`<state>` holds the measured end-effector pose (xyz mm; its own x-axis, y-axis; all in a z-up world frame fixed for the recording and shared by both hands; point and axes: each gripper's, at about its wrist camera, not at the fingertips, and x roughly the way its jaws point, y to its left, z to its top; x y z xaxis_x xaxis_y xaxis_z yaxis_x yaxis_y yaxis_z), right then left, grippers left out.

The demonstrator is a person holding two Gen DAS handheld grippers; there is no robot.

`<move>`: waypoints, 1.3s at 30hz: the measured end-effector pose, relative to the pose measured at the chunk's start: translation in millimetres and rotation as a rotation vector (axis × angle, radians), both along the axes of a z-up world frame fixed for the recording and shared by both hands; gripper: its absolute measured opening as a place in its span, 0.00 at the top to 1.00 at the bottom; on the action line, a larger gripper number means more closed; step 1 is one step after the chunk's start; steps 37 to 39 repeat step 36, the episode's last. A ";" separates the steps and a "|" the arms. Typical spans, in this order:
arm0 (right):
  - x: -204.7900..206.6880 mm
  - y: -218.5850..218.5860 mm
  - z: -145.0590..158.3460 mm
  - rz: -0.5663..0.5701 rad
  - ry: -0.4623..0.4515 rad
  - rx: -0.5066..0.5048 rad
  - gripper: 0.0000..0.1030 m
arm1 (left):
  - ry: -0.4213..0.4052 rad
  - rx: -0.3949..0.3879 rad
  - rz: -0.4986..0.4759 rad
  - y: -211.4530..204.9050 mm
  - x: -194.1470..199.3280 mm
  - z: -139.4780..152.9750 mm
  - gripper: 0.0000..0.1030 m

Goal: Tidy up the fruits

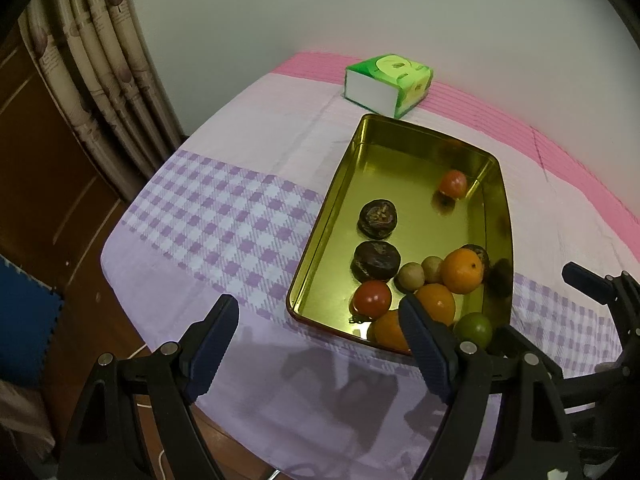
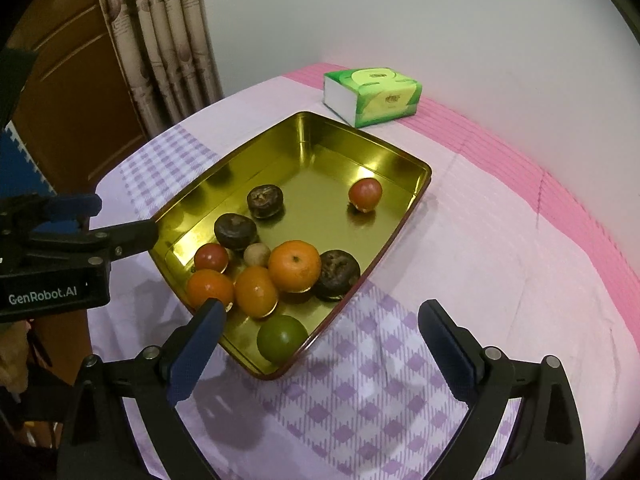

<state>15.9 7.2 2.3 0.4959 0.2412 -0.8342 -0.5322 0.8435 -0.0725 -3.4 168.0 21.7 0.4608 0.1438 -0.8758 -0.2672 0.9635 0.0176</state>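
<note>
A gold metal tray (image 1: 340, 184) (image 2: 240, 160) lies on the table and holds several fruits. Oranges (image 1: 462, 272) (image 2: 294, 266), a green lime (image 1: 474, 330) (image 2: 282, 338), red tomatoes (image 1: 372, 300) (image 2: 365, 194), dark mangosteens (image 1: 378, 218) (image 2: 235, 231) and small brown longans (image 1: 410, 277) (image 2: 256, 255) cluster mostly at its near end. My left gripper (image 1: 320, 320) is open and empty above the tray's near left corner; it also shows in the right wrist view (image 2: 120, 220). My right gripper (image 2: 320, 324) is open and empty above the tray's near right corner, and also shows in the left wrist view (image 1: 600, 284).
A green tissue pack (image 1: 390, 84) (image 2: 372, 96) lies behind the tray near the wall. The table has a purple checked and pink cloth (image 1: 224, 216) (image 2: 500, 240). Curtains (image 1: 100, 64) and a wooden door (image 1: 36, 160) stand to the left, past the table edge.
</note>
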 end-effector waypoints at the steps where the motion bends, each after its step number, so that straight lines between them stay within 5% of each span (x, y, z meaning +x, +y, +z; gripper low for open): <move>1: 0.9 0.4 0.1 0.002 0.000 -0.001 0.06 | 0.000 0.001 -0.001 -0.7 -0.1 0.3 0.23; 39: -5.7 3.4 -1.3 0.014 0.008 0.006 0.06 | -0.002 -0.002 0.015 1.2 0.8 -1.6 0.18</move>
